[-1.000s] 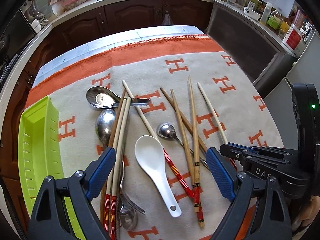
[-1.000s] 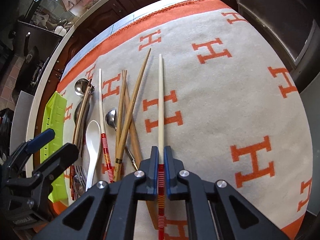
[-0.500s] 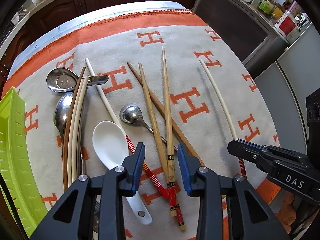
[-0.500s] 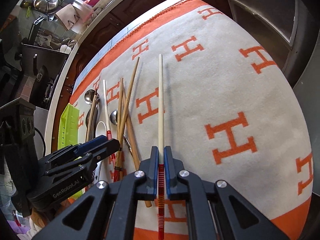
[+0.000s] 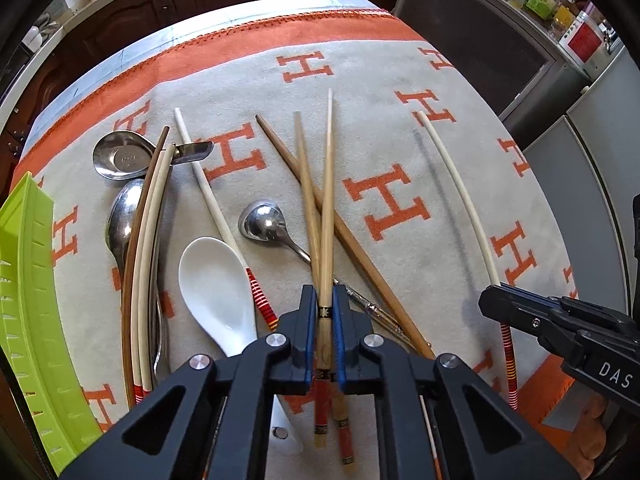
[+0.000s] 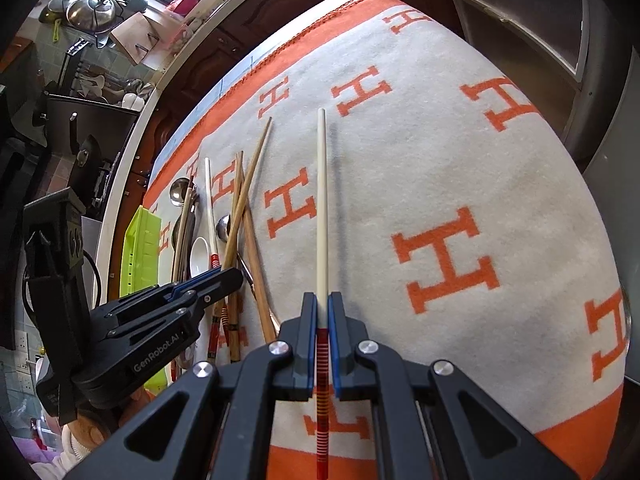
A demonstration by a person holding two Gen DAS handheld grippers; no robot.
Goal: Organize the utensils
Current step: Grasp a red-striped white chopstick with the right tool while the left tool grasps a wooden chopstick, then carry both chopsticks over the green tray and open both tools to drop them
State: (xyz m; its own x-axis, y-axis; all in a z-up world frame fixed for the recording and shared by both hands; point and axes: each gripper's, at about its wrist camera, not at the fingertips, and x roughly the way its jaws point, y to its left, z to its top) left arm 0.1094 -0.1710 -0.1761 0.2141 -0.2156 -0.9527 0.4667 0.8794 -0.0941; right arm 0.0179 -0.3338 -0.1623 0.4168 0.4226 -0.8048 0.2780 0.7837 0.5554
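Bamboo chopstick (image 5: 325, 216) sits clamped between the blue pads of the left gripper (image 5: 322, 312), jaws nearly together around its shaft. A second bamboo stick (image 5: 306, 184) and a brown one (image 5: 352, 244) cross beneath it on the blanket (image 5: 380, 92). Left of the gripper lie a white spoon (image 5: 216, 284), a steel spoon (image 5: 262, 222), a ladle (image 5: 120, 158) and a bundle of sticks (image 5: 140, 264), with a green tray (image 5: 24, 280) at the edge.

Right wrist view: the right gripper (image 6: 321, 308) is closed on a white chopstick (image 6: 321, 200), red-banded at the held end, its tip pointing away above the blanket. The left gripper appears at the left, over the pile.
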